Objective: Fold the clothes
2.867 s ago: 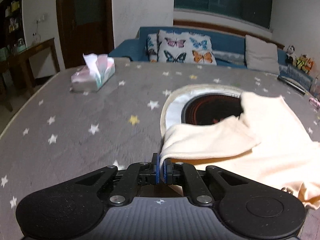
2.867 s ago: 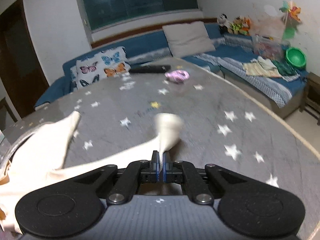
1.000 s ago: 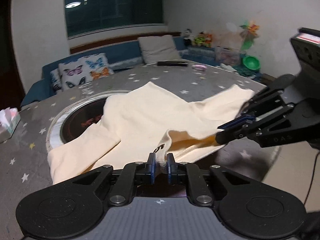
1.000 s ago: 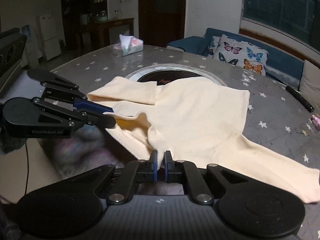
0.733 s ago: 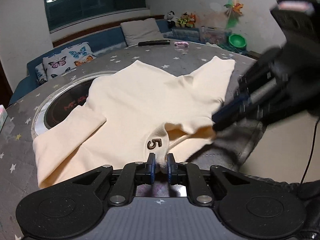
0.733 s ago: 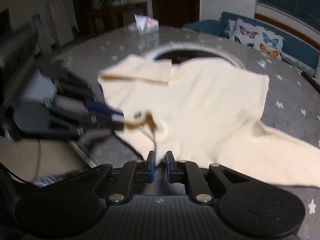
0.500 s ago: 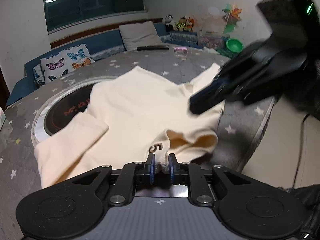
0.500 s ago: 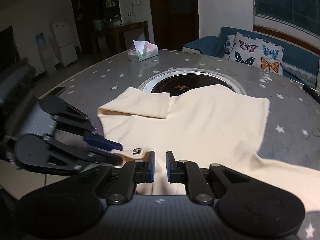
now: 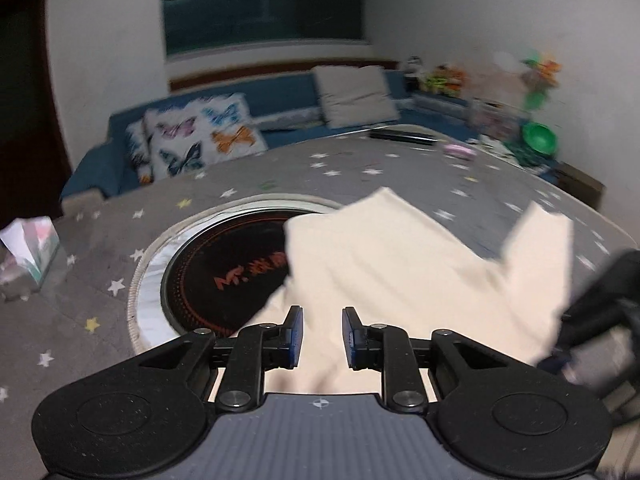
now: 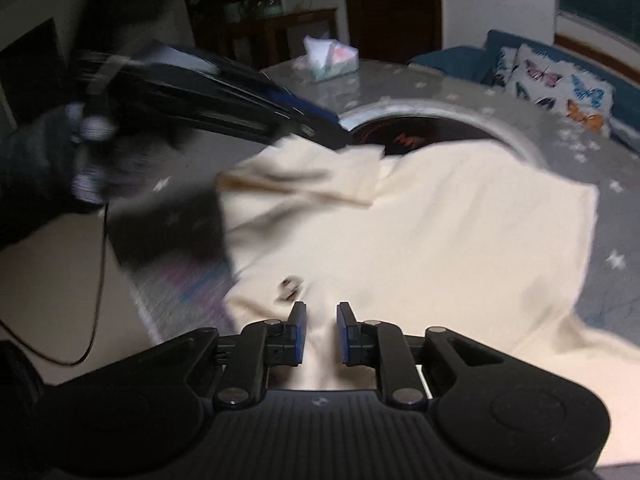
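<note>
Both your grippers have let go of the cream shirt [image 10: 420, 232] since a moment ago. It lies spread on the starry grey surface [image 9: 100, 280], its far edge over the round black inset [image 9: 224, 272] at 11 o'clock. Left gripper [image 9: 320, 336] and right gripper [image 10: 318, 332] stand parted, holding nothing.

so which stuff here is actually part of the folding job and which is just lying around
Part of the job:
cream shirt
left gripper, open
right gripper, open

Just lying about:
tissue box
butterfly cushion
remote
green bowl
round inset in the table
</note>
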The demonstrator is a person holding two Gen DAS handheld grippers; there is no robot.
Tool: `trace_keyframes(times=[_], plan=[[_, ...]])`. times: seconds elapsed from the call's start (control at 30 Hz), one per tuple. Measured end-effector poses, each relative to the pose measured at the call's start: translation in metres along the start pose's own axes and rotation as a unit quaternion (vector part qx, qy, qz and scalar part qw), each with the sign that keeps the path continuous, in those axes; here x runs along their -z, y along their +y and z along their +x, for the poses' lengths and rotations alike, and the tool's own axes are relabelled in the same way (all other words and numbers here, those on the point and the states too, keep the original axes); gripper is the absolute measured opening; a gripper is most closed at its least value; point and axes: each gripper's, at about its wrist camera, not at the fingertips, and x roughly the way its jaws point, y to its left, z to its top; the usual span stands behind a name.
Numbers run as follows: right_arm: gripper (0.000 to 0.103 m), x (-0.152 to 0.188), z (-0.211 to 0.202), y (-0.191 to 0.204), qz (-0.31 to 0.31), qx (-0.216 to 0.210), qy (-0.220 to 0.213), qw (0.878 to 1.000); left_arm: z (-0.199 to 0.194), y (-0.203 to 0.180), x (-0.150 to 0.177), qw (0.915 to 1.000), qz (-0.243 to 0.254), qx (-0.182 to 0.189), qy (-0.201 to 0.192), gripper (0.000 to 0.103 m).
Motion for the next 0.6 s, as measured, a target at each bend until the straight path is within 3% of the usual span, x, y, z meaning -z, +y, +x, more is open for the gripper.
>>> trace_keyframes(times=[0.07,0.17,0.23,0.3,0.37,0.5,0.6], plan=[[0.016,-0.006,-0.004,-0.010,0.009,0.012,-0.010,1.000,0.027,0.004,-0.012,0.9999,-0.009,-0.009,0.007,0.024],[0.016,-0.014,-0.007,-0.028,0.026,0.028,-0.021,0.999,0.060,0.008,-0.025,0.9995,-0.022,-0.016,0.018,0.036],[0.016,-0.017,-0.008,-0.039,0.034,0.038,-0.026,0.998,0.079,0.012,-0.030,0.9989,-0.034,-0.017,0.029,0.038],[0.016,-0.020,-0.010,-0.049,0.042,0.048,-0.031,0.997,0.092,0.017,-0.032,0.9980,-0.049,-0.010,0.038,0.031],[0.016,-0.022,-0.011,-0.058,0.050,0.058,-0.037,0.996,0.100,0.019,-0.031,0.9973,-0.060,0.001,0.042,0.008],[0.016,-0.027,-0.018,-0.077,0.065,0.081,-0.052,0.993,0.087,0.007,-0.028,0.9992,-0.037,0.017,0.008,0.005],[0.016,-0.034,-0.024,-0.091,0.077,0.103,-0.072,0.989,0.064,-0.015,-0.021,0.9989,0.008,0.040,-0.025,0.005]])
